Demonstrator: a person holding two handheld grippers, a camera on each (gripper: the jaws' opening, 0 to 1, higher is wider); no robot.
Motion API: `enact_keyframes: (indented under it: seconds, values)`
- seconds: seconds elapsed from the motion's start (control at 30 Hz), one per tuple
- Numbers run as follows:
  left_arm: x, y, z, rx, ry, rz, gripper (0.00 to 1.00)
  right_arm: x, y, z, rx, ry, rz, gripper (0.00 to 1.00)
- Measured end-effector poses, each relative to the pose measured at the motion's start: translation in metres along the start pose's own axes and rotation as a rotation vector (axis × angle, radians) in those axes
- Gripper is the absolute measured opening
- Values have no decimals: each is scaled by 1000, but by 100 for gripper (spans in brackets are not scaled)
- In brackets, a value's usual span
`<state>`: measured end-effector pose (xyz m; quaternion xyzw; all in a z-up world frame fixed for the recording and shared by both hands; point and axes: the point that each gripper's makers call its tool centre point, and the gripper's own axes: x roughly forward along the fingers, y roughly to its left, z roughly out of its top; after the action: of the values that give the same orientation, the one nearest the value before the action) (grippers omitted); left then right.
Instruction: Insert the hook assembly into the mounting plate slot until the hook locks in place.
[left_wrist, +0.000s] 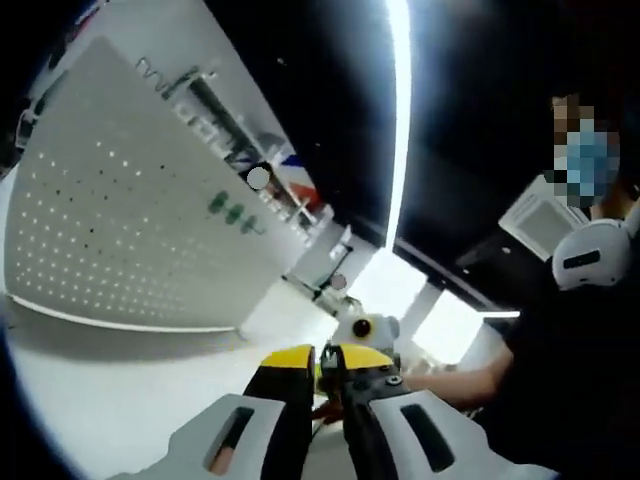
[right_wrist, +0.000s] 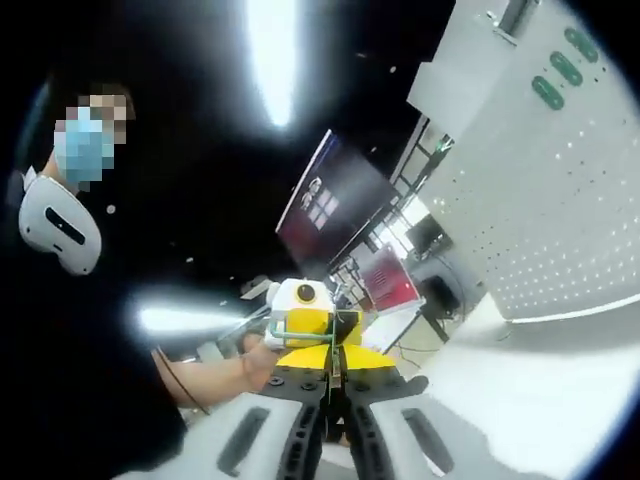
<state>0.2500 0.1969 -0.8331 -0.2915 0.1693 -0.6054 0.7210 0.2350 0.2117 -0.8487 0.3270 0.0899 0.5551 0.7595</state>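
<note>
The mounting plate is a white pegboard (left_wrist: 120, 210), far off on the left in the left gripper view and on the right (right_wrist: 560, 200) in the right gripper view. Green pieces (left_wrist: 235, 212) (right_wrist: 556, 68) hang on it. The two grippers meet tip to tip in the air, away from the board. My left gripper (left_wrist: 325, 372) has its yellow-tipped jaws close together around a small part. My right gripper (right_wrist: 337, 362) is shut, and a thin teal wire hook (right_wrist: 290, 337) reaches from its tips toward the left gripper (right_wrist: 312, 322). Most of the hook is hidden.
A person in black (left_wrist: 570, 380) (right_wrist: 70, 330) stands close behind the grippers, with a forearm (right_wrist: 215, 375) reaching in. A white table surface (left_wrist: 120, 400) (right_wrist: 540, 390) lies below the board. Shelves and dark screens (right_wrist: 335, 205) stand further back.
</note>
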Motion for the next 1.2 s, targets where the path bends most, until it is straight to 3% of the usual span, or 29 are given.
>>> enact_keyframes:
  seconds: [0.27, 0.53, 0.67, 0.73, 0.77, 0.9, 1.0, 1.07, 1.13, 1.2]
  values:
    - [2, -11, 2, -55, -1, -70, 4, -1, 11, 4, 64, -35, 67, 1]
    - [4, -7, 0, -24, 15, -43, 1, -1, 5, 3, 25, -13, 39, 3]
    - [5, 0, -2, 26, 34, 4, 1, -3, -6, 1, -29, 22, -28, 6]
    - [3, 7, 2, 47, 23, 42, 1, -7, -15, 6, -77, 24, -90, 14]
    - [0, 17, 10, 64, -19, 93, 1, -9, -18, 6, -94, 39, -114, 17]
    - [-21, 57, 22, 84, -56, 304, 1, -22, -35, 5, -216, 131, -241, 16]
    - [-32, 76, 19, 82, -29, 425, 1, -28, -47, 6, -272, 177, -344, 17]
    - [-38, 90, 6, 97, 51, 527, 1, -34, -56, 4, -358, 246, -423, 19]
    - [-45, 103, -4, 78, 83, 609, 1, -35, -59, -2, -433, 319, -457, 19]
    - [-48, 108, -10, 65, 88, 643, 1, -30, -58, -3, -455, 330, -479, 19]
